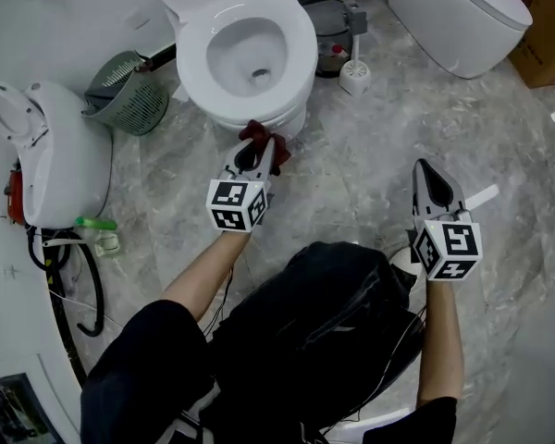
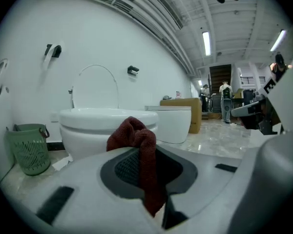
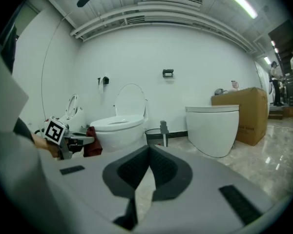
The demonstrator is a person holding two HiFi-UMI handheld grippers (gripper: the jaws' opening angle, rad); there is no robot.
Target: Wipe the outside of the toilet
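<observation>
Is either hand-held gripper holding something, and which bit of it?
The left hand-held gripper pinches the dark red cloth along a fold, its bunched end poking out ahead. The right hand-held gripper, shut, holds nothing.

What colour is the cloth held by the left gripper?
The cloth is dark red, maroon; the left gripper view shows it best.

Looks like a sanitary-ware showroom or test hall, not a home bathroom: open white ceramic toilet (image 1: 248, 58) & a closed white toilet (image 1: 458, 12) stand w/o cubicles on a grey marble-look floor (image 1: 370, 155). There's a brown cardboard box (image 1: 541, 26) and an exposed ceiling w/ long strip lights (image 2: 207, 43).
</observation>
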